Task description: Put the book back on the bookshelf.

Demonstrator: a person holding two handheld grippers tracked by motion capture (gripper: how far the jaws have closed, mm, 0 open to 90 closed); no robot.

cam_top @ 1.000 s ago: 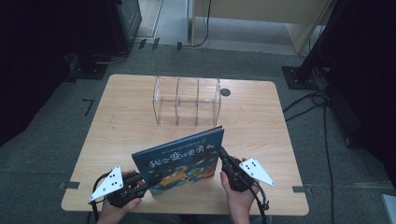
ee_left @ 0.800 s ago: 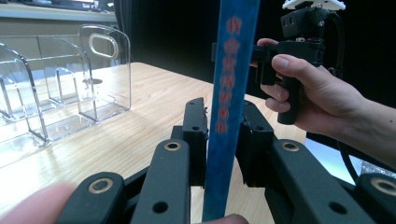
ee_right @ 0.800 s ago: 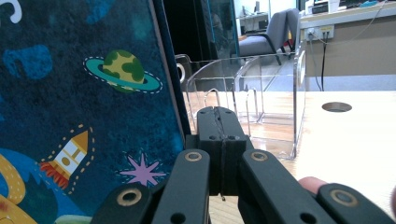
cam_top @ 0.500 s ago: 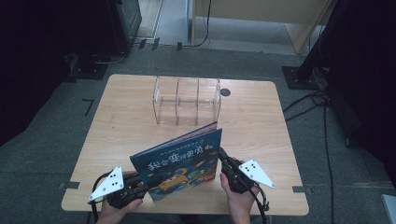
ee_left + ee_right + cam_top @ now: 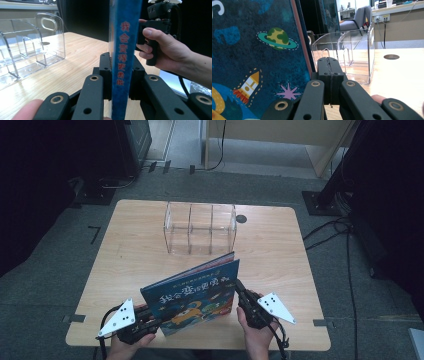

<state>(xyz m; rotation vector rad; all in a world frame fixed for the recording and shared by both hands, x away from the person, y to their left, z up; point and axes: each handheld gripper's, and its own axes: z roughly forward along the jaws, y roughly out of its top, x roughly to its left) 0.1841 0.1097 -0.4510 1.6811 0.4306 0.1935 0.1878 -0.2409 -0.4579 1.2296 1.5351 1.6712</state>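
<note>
Two grippers meet at one book, lifted above the near edge of the table. The left gripper pinches the blue spine between its pads. The right gripper has its jaws pressed together beside the cover, gripping nothing visible. The book's long side runs left to right, tilted, cover facing the person. Beyond it stands a clear divided rack, with nothing between them.
</note>
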